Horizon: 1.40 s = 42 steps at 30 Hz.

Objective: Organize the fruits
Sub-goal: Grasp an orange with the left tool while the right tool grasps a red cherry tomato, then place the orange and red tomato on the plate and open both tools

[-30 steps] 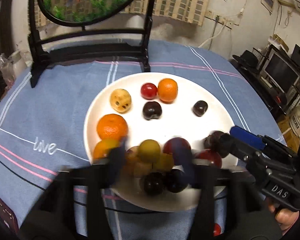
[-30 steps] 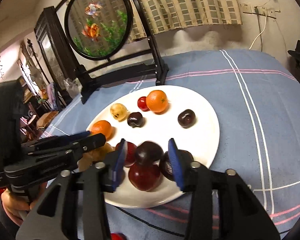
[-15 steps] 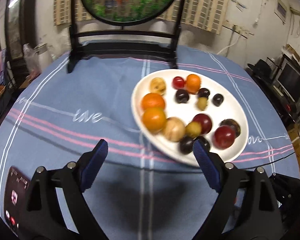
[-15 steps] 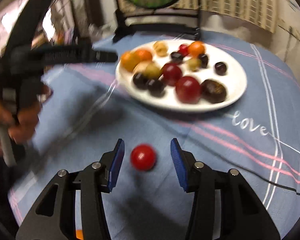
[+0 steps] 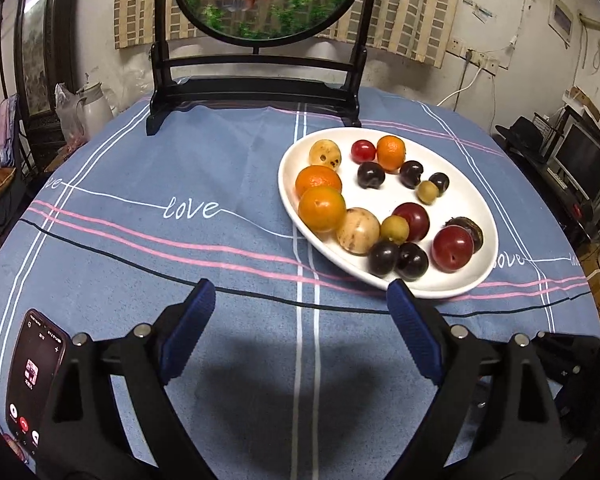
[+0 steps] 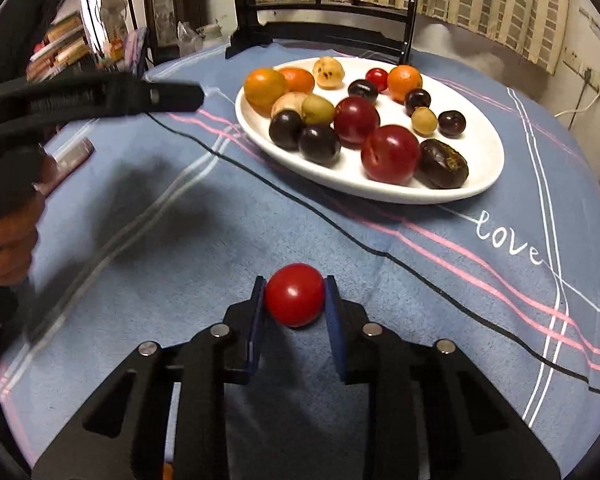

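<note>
A white plate [image 5: 476, 196] [image 6: 484, 148] on the blue tablecloth holds several fruits: oranges [image 5: 322, 208], dark plums [image 5: 410, 261], red plums [image 6: 390, 153] and small yellow-green ones. My right gripper [image 6: 295, 299] has its blue pads closed against a small red tomato [image 6: 295, 299] resting on the cloth, nearer than the plate. My left gripper [image 5: 300, 304] is open and empty over the cloth, left of and nearer than the plate. It also shows in the right wrist view [image 6: 180, 96], held by a hand at the left.
A black wooden stand with a round goldfish screen [image 5: 256, 92] stands at the back of the table. A phone [image 5: 34, 376] lies at the near left edge. A white jug [image 5: 94, 110] sits beyond the table's left edge.
My right gripper has closed its pads onto the red tomato on the cloth. My left gripper has drawn back slightly and stays wide open.
</note>
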### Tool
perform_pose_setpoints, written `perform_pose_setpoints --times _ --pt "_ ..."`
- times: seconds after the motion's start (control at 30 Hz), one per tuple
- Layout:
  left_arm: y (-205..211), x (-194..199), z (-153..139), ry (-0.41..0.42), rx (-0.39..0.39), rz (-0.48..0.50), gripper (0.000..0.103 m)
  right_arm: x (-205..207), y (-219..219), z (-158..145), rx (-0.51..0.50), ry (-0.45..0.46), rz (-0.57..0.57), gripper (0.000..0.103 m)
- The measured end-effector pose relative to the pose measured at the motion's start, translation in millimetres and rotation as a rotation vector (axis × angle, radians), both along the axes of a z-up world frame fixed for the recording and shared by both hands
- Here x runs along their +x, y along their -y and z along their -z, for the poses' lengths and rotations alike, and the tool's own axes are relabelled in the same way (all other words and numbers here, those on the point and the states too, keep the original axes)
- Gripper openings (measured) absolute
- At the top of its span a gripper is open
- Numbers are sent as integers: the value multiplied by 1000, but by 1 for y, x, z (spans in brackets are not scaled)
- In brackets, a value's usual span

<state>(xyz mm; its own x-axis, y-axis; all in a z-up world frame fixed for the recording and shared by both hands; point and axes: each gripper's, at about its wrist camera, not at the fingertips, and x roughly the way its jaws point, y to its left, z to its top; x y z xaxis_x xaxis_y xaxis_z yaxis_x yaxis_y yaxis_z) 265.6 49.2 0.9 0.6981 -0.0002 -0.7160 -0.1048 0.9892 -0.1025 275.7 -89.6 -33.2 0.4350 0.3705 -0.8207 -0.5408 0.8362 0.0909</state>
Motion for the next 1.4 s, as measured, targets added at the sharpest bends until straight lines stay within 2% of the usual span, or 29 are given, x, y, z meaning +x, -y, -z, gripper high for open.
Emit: perform_pose_setpoints --times 0.07,0.13,0.23,0.3,0.4,0.43,0.47,0.57,0.73,0.93,1.0,1.07,1.27,1.4 --pt "6 -3 0 -3 13 41 89 1 10 -9 48 6 27 28" --pt "20 -11 -1 -12 0 170 87 3 22 -17 80 15 64 28" --pt "51 -40 -5 -25 -86 441 87 4 37 -23 124 5 102 29" --pt "74 -70 -3 -14 -99 607 87 5 44 -25 143 4 125 29" --pt "100 -106 11 -17 -72 741 82 5 50 -27 151 12 144 28" --pt "106 -113 17 -34 -73 766 77 6 50 -27 156 10 145 28" --pt "110 -117 21 -47 -66 779 72 6 50 -27 158 11 146 28" --pt "123 -126 30 -60 -7 793 69 6 48 -25 163 -5 142 28" --pt "129 -127 37 -82 11 784 56 4 47 -25 164 -11 131 28" --pt "135 -137 42 -104 59 804 53 3 47 -26 169 -13 133 28" --pt "138 -141 44 -111 69 805 47 3 50 -27 181 -13 137 28" --pt "140 -140 46 -124 70 796 39 4 50 -26 181 -16 141 28" --pt "129 -131 43 -120 1 762 39 2 51 -28 184 3 144 28" --pt "106 -116 22 -60 -46 674 39 5 50 -31 199 9 126 29"
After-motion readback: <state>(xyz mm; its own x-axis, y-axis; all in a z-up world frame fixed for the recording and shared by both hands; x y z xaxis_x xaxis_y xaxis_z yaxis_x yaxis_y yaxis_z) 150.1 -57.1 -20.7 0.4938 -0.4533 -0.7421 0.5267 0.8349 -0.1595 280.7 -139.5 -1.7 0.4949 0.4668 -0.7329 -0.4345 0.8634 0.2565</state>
